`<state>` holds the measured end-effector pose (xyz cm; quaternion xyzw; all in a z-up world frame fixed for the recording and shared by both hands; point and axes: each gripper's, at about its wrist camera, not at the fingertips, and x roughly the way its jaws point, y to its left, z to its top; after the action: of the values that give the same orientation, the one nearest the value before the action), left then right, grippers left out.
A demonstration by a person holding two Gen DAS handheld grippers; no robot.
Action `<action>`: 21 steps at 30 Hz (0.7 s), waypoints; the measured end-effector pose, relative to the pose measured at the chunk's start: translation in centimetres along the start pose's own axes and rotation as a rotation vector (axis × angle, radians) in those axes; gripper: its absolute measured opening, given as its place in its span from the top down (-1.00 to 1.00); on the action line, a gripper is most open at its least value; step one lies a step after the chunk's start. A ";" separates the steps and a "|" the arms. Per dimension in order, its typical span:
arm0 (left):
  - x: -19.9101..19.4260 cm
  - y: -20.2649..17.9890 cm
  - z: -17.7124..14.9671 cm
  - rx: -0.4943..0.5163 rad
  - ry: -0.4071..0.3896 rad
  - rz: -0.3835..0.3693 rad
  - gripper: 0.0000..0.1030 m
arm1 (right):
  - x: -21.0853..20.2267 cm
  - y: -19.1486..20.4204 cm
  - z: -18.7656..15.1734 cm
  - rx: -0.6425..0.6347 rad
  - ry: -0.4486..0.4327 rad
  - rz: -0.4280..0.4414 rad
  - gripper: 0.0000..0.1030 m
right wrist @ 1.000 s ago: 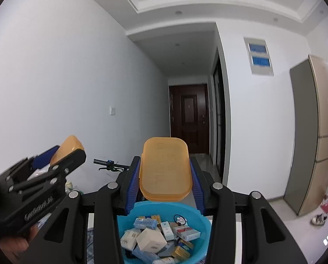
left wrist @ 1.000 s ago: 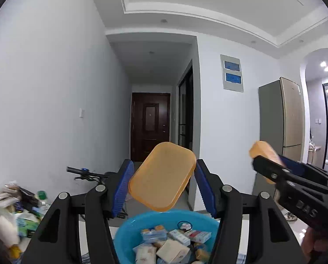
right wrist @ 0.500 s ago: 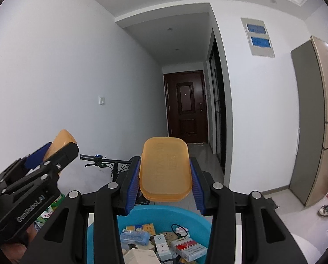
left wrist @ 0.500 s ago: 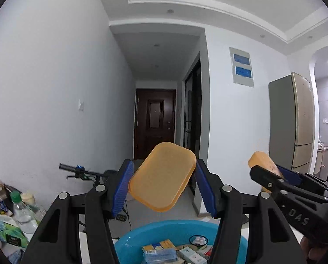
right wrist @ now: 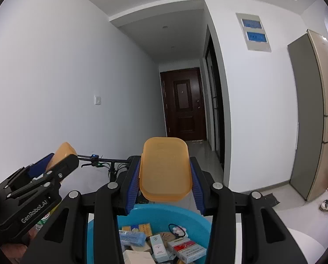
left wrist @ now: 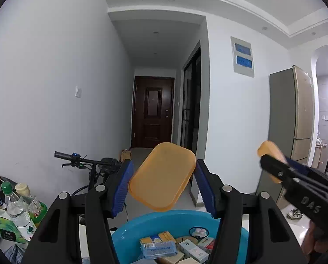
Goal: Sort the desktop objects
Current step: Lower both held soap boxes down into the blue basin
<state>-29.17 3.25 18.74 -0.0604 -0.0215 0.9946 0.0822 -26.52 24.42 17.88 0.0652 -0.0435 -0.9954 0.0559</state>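
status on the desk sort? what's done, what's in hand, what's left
Done: small boxes already lie in the blue basin. In hand: left tongs shut on an orange tray, and right tongs shut on an orange container, both held above the basin. Left: bottles and packets at the left edge look unsorted; both orange pieces still need placing.

A white table (left wrist: pixel 300 226) carries a blue basin (left wrist: pixel 155 224), its rim showing behind the black frames; small boxes and packets fill it. At the table's left edge stand a clear water bottle (left wrist: pixel 15 209) with a green cap, a green tissue pack (left wrist: pixel 1 226) and what may be a jar, crowded together. A checked cloth (left wrist: pixel 13 253) lies at the near left corner.
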 end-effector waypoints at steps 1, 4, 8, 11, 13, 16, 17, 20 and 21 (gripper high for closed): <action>0.5 0.1 -0.1 0.005 0.019 0.002 -0.17 | 0.1 0.0 -0.1 -0.008 0.000 -0.001 0.20; 3.0 0.0 -0.8 0.040 0.143 -0.021 -0.17 | 1.3 -0.2 -0.1 0.007 0.055 0.045 0.20; 6.5 0.1 -2.6 0.035 0.296 -0.050 -0.17 | 3.9 -0.5 -1.4 0.036 0.192 0.103 0.20; 9.1 0.0 -4.3 0.036 0.396 -0.067 -0.17 | 5.6 -0.5 -2.2 0.024 0.251 0.086 0.20; 10.7 0.2 -5.6 0.022 0.453 -0.074 -0.17 | 6.7 -0.8 -2.8 0.016 0.289 0.076 0.20; 12.9 0.0 -7.6 0.040 0.523 -0.066 -0.17 | 8.4 -1.2 -3.9 0.016 0.347 0.067 0.20; 14.0 0.1 -8.5 0.038 0.565 -0.062 -0.17 | 9.0 -1.4 -4.2 0.019 0.363 0.065 0.20; 16.1 0.7 -10.7 -0.018 0.660 -0.085 -0.17 | 11.1 -2.0 -5.9 0.042 0.465 0.087 0.20; 16.3 0.8 -11.0 -0.032 0.672 -0.089 -0.17 | 12.0 -2.4 -6.4 0.061 0.498 0.110 0.20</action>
<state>-43.93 5.50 5.89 -0.3852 -0.0116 0.9140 0.1273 -37.71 24.91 9.83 0.3075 -0.0617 -0.9423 0.1171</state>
